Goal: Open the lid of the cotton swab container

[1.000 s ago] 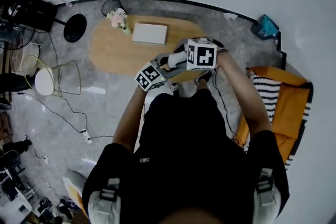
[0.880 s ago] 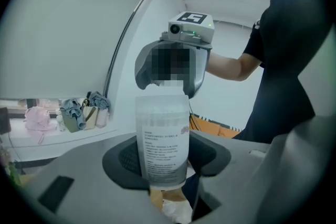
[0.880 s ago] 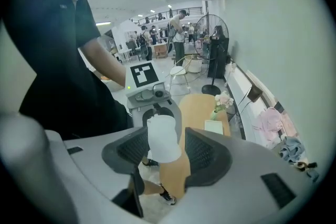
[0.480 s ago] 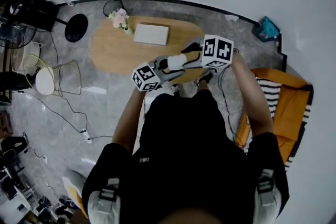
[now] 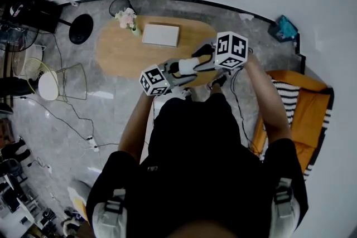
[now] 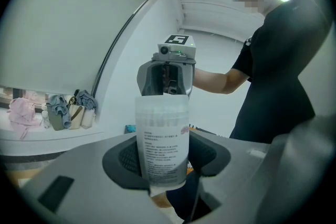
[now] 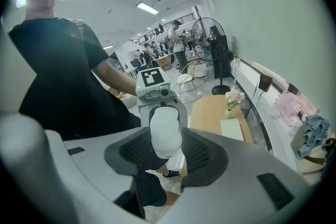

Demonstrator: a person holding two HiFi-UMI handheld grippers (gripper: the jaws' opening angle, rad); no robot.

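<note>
Head view: cotton swab container [image 5: 187,66], a white cylinder, held in the air at frame centre, overlapping the lower right edge of an oval wooden worktop [image 5: 120,56]. The left gripper [image 5: 177,69] meets it from the lower left and the right gripper [image 5: 198,57] from the upper right. The worktop carries a flower vase [image 5: 127,20] and a flat pale box [image 5: 160,35].

Left gripper view: the container stands upright at centre with its printed label facing the camera. Its lower body is pinched between the left fingers [image 6: 126,157]. The right gripper sits at its top, over the lid [image 6: 163,102].

Right gripper view: the lid is at centre between the right fingers [image 7: 199,155], which have just been closing; both pads touch its sides. The left gripper is directly behind, at upper centre.
</note>
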